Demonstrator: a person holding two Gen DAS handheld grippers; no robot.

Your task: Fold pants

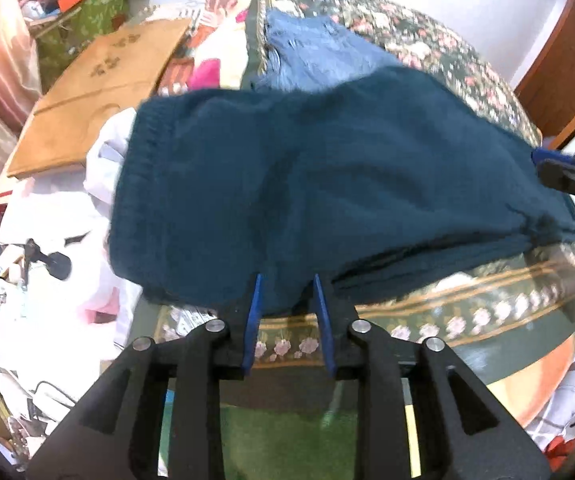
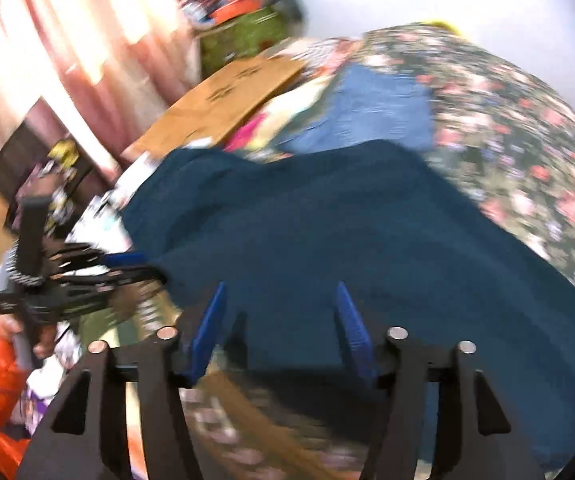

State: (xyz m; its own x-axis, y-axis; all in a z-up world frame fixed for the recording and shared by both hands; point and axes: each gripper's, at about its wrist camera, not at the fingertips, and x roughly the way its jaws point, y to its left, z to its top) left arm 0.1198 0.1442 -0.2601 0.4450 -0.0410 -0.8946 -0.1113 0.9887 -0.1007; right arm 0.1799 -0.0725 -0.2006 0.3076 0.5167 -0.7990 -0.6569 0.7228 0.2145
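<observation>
Dark teal pants (image 1: 307,184) lie folded on the floral bedspread (image 1: 427,44), elastic waistband at the left. My left gripper (image 1: 287,284) is at their near edge, its blue pads apart with the fabric edge between them. My right gripper (image 2: 281,292) is wide open over the pants (image 2: 347,240); this view is blurred. The right gripper also shows at the pants' right end in the left wrist view (image 1: 559,168). The left gripper shows at the left in the right wrist view (image 2: 127,264).
Folded blue jeans (image 1: 311,56) lie behind the pants. A brown cardboard box (image 1: 99,84) and white cloth (image 1: 107,160) are to the left. Clutter and a green box (image 1: 87,16) stand at the back left. A wooden door (image 1: 563,80) is at the right.
</observation>
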